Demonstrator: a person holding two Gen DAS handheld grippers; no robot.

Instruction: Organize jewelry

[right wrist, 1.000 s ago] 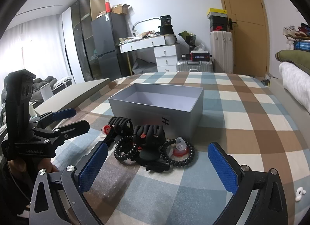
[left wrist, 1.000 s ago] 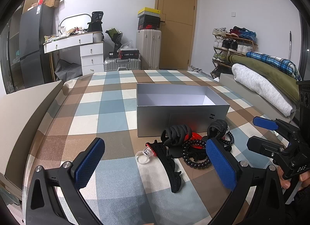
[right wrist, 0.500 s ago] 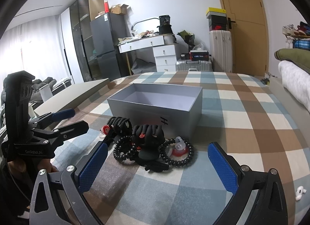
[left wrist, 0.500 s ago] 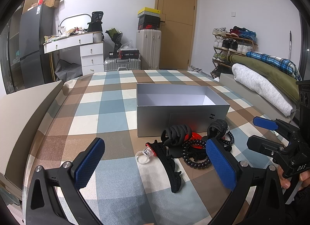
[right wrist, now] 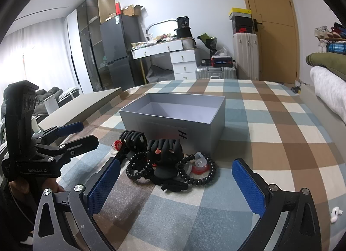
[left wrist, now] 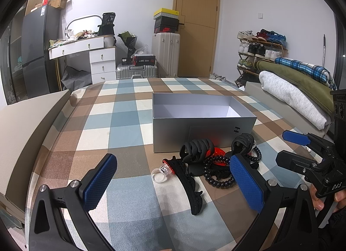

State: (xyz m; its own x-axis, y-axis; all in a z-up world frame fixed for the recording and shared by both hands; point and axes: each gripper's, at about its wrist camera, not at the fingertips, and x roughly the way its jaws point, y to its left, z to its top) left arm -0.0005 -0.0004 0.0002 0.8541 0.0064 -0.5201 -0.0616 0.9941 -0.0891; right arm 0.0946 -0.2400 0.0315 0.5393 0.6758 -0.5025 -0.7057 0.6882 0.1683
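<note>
Left wrist view: wide-open, empty left gripper (left wrist: 173, 182) frames the black claw clips and coil bands (left wrist: 207, 160) at centre, before the open grey cardboard box (left wrist: 203, 129); right gripper (right wrist: 176, 182) likewise gapes empty.

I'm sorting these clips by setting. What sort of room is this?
Most likely a bedroom in a home. The work is done on a bed with a checked cover, a shoe rack stands by the door, and a cluttered white dressing table with a mirror sits against the wall.
</note>
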